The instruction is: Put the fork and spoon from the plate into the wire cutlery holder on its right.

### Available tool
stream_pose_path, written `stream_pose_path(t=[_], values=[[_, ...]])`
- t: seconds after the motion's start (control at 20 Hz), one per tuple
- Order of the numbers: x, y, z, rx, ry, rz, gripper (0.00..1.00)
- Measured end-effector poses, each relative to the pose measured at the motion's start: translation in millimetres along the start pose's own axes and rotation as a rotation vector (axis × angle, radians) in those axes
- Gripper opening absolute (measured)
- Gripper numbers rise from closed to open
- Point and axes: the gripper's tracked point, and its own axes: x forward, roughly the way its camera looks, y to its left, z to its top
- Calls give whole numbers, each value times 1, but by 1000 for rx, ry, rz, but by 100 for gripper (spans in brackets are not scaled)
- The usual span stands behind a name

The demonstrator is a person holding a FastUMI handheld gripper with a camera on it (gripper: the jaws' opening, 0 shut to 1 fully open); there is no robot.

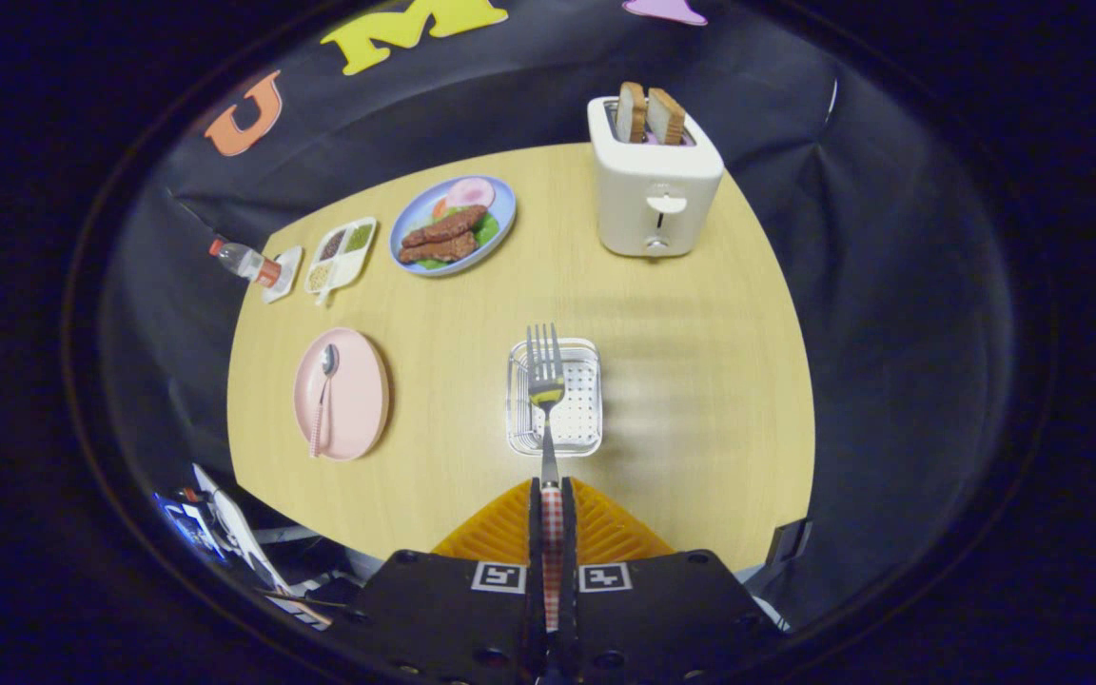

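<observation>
The fork's [545,381] checked handle is mostly hidden between the fingers [553,495], which are clenched on it at lower centre. Its tines reach over the wire cutlery holder [578,440] mid-frame; whether it touches is unclear. Left of the holder, the spoon [323,395] lies on the pink plate [362,395] on the bench [453,381].

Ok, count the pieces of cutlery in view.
2. The fork is clamped by its handle in the gripper, over the wire holder. The spoon lies on the pink plate.
</observation>
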Motion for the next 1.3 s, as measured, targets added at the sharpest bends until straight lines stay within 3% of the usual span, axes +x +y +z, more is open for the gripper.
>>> stream_pose_path(t=[0.3, 0.85, 1.3], values=[[12, 0, 0, 17, 173, -63, 5], [45, 10, -1, 90, 377, -69, 5], [53, 12, 8, 91, 415, -116, 5]])
